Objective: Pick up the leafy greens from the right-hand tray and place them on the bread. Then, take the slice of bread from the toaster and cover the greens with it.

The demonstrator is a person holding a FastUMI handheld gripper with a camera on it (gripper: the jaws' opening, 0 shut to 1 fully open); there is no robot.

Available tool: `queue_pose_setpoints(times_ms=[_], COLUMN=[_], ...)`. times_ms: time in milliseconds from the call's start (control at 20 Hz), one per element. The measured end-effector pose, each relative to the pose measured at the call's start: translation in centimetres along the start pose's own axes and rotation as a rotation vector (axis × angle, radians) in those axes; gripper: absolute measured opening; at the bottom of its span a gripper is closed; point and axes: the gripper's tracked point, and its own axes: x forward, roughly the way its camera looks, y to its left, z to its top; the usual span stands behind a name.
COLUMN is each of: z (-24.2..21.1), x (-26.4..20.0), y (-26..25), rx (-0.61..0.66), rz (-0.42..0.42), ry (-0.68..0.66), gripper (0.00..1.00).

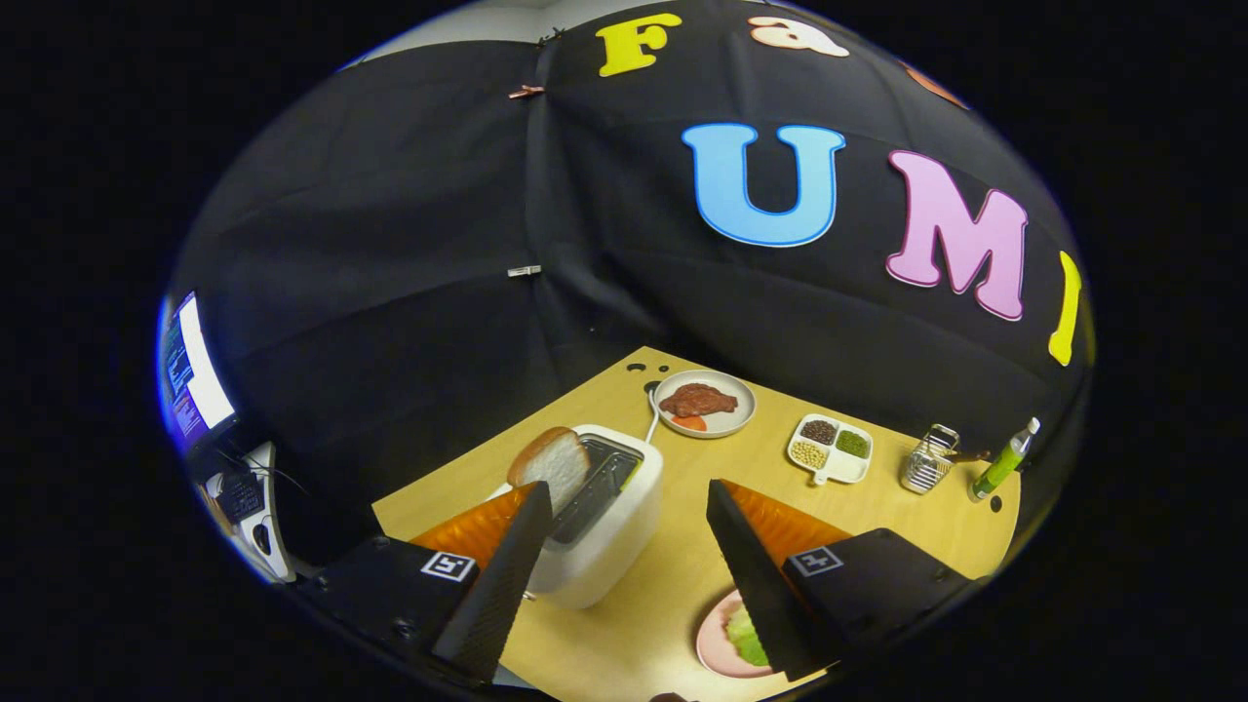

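Observation:
A white toaster (609, 551) stands on the wooden table (877, 517), with a slice of bread (553, 464) sticking up out of its left end. My gripper (627, 487) is open and holds nothing. It hovers above the toaster, which sits between the fingers, nearer the left one. The bread's top is right beside the left fingertip (531, 507). Leafy greens (746, 636) lie on a pink plate (714, 651) close below the right finger, which hides part of them. I cannot tell what is under the greens.
Beyond the toaster stands a pale plate (731, 419) with a brown piece of meat and an orange slice. To its right are a white divided dish (846, 470) of beans, a metal wire holder (928, 458) and a green bottle (1002, 462). A lit monitor (190, 375) stands off the table's left.

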Motion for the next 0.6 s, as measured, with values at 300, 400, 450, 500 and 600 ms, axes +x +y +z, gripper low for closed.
queue_pose_setpoints(times_ms=[300, 400, 450, 500, 600], z=[0.9, 1.0, 0.8, 0.6, 0.1], x=[3.5, 4.8, 5.6, 6.3, 7.8], y=[4.8, 6.1, 6.6, 7.0, 7.3], rx=[-0.026, -0.026, -0.024, -0.023, -0.025], rz=[0.077, 0.091, 0.094, 0.092, 0.08], ry=[0.023, 0.034, 0.041, 0.052, 0.072], gripper=[1.0, 1.0, 1.0, 1.0, 1.0])
